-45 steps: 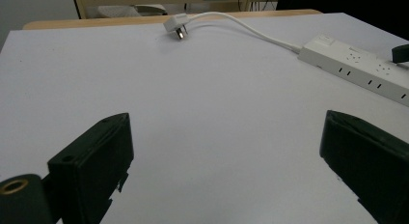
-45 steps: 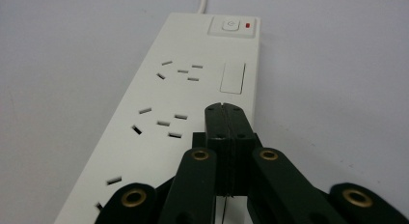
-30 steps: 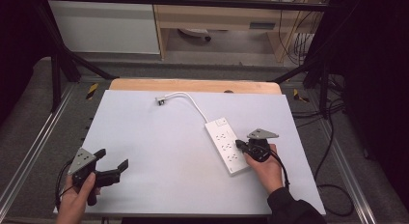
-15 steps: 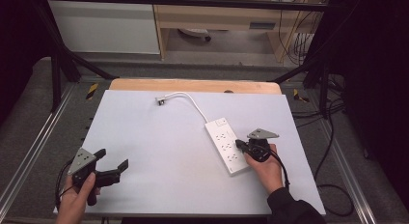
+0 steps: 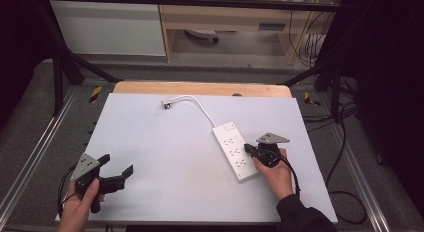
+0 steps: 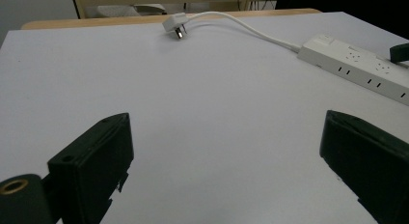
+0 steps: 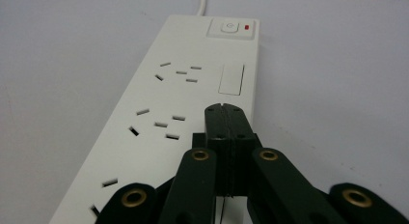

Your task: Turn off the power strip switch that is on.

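A white power strip [image 5: 233, 150] lies on the white tabletop [image 5: 160, 142], right of centre. Its cord curves back to a white plug [image 5: 167, 104] lying loose near the far edge. My right gripper [image 5: 247, 150] is shut, with nothing between its jaws. In the right gripper view its closed tips [image 7: 225, 114] sit over the power strip [image 7: 159, 98], beside the sockets and below the switch [image 7: 230, 27]; I cannot tell whether they touch it. My left gripper [image 5: 118, 164] stays at the near left, jaws wide open and empty, its left gripper view facing the plug [image 6: 173, 25] and power strip [image 6: 357, 64].
A wooden strip [image 5: 200, 88] borders the table's far edge. Metal frame rails [image 5: 35, 152] run along both sides, and black cables [image 5: 345, 192] trail on the floor at the right. A low shelf unit [image 5: 235, 17] stands beyond the table.
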Demonstrator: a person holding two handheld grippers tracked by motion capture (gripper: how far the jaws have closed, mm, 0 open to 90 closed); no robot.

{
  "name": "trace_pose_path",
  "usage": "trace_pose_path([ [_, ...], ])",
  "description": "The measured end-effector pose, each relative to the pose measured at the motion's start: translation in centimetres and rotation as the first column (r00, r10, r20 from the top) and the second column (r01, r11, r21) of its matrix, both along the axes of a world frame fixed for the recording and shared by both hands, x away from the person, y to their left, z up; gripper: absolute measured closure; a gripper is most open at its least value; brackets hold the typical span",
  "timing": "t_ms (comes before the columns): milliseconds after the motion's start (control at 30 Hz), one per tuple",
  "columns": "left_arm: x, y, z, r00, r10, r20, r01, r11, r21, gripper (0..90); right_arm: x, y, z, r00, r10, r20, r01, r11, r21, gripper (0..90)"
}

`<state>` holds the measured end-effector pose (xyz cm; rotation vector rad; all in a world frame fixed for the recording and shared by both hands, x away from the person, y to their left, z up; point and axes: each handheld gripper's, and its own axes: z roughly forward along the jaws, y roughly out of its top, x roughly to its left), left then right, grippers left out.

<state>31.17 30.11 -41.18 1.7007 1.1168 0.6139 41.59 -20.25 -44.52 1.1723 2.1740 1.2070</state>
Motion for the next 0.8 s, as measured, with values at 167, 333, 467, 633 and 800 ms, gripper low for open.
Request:
trace_pose_path([
  [167, 0.02, -0.03, -0.01, 1.0000, -0.002, -0.001, 0.002, 1.0000, 0.002, 4.7, -0.03, 0.01, 0.10, 0.9999, 0.001, 0.013, -0.002, 1.000, 0.008, 90.0],
  [333, 0.02, -0.02, -0.01, 1.0000, -0.002, -0.003, 0.002, 1.0000, 0.003, 4.6, -0.03, -0.03, 0.16, 0.9999, -0.004, 0.014, 0.004, 1.000, 0.015, 90.0],
  [467, 0.01, -0.03, -0.01, 1.0000, -0.002, -0.004, 0.002, 1.0000, 0.002, 4.6, -0.13, -0.05, 0.31, 0.9998, -0.007, 0.020, 0.007, 1.000, 0.022, 90.0],
  [633, 0.02, 0.00, -0.01, 1.0000, -0.002, -0.003, 0.002, 1.0000, 0.002, 4.7, -0.20, -0.13, 0.51, 0.9995, -0.013, 0.029, 0.012, 1.000, 0.026, 87.3],
  [800, 0.01, 0.03, 0.01, 1.0000, 0.000, -0.001, 0.000, 1.0000, 0.002, 4.6, -0.24, -0.24, 0.62, 0.9995, -0.009, 0.030, 0.008, 0.999, 0.040, 84.2],
])
